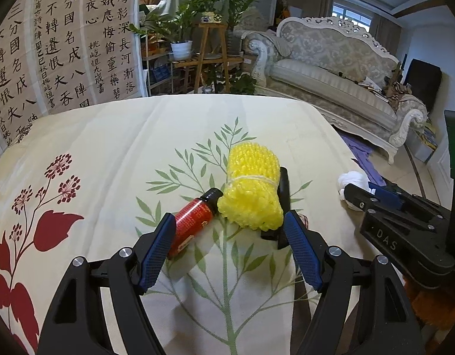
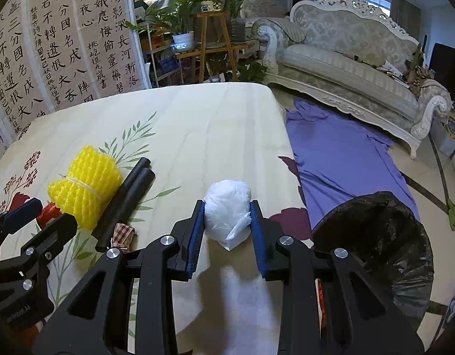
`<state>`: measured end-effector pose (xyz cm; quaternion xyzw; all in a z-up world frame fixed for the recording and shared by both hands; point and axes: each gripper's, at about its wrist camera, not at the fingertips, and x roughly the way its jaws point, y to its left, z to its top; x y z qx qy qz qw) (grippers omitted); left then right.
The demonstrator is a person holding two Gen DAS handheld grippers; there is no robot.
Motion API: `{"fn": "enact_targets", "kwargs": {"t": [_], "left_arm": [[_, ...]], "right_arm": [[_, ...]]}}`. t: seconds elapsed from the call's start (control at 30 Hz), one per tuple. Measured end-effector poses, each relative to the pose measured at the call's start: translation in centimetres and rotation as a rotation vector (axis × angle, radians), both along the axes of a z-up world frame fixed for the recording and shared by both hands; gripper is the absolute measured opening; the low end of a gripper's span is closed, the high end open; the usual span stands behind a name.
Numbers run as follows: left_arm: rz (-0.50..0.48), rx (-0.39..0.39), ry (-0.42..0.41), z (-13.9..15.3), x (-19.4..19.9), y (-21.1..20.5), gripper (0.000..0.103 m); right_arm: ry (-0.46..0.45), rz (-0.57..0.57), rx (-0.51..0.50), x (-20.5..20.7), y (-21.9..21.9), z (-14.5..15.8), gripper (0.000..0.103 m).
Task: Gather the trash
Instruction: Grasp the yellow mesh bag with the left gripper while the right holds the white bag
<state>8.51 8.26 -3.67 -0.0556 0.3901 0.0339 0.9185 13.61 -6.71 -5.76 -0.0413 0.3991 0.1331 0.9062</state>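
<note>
so the cleanup looked barely started to me. taking the yellow foam net [image 1: 251,189] as the landmark: the right gripper [image 2: 227,222] was pinched on a white crumpled wad [image 2: 227,214], well off to the net's right near the tablecloth's [image 2: 212,124] edge, so that was 1 piece in hand but not yet binned. the black-lined trash bin [image 2: 384,245] sat further right still, down off the table, and i couldn't see anything inside it. the left gripper [image 1: 227,230] had its fingers spread wide with nothing held, hovering just in front of the net. still left on the table: the net itself, a red bottle [image 1: 192,222] touching its left side, 2 black tubes [image 2: 126,204] against its right side, and a small checked scrap [image 2: 124,235] near the tubes. readable stuff: "das" on the right gripper's body, and big chinese calligraphy sheets [image 1: 64,44] way behind the net. the bottle's label was too small to read.
</note>
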Motion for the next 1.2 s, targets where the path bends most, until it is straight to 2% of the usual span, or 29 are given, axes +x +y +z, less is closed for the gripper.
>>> {"fn": "enact_targets", "kwargs": {"t": [0.47, 0.5, 0.6, 0.63, 0.67, 0.87, 1.2], "left_arm": [[-0.007, 0.008, -0.018, 0.0, 1.1, -0.4, 0.074], [-0.011, 0.007, -0.017, -0.1, 1.2, -0.4, 0.073], [-0.022, 0.027, -0.022, -0.4, 1.3, -0.6, 0.055], [-0.031, 0.023, -0.018, -0.4, 1.4, -0.6, 0.044], [-0.04, 0.02, -0.01, -0.5, 1.5, -0.7, 0.039], [-0.054, 0.049, -0.034, -0.3, 0.8, -1.2, 0.033], [-0.029, 0.044, -0.062, 0.4, -1.2, -0.5, 0.032]], "right_arm": [[0.017, 0.003, 0.002, 0.2, 0.2, -0.3, 0.03], [0.017, 0.003, 0.002, 0.2, 0.2, -0.3, 0.03], [0.018, 0.003, 0.004, 0.2, 0.2, -0.3, 0.03], [0.018, 0.002, 0.004, 0.2, 0.2, -0.3, 0.03], [0.018, 0.002, 0.003, 0.2, 0.2, -0.3, 0.03], [0.017, 0.002, 0.002, 0.2, 0.3, -0.3, 0.03], [-0.007, 0.002, -0.006, -0.3, 0.1, 0.1, 0.029]]}}
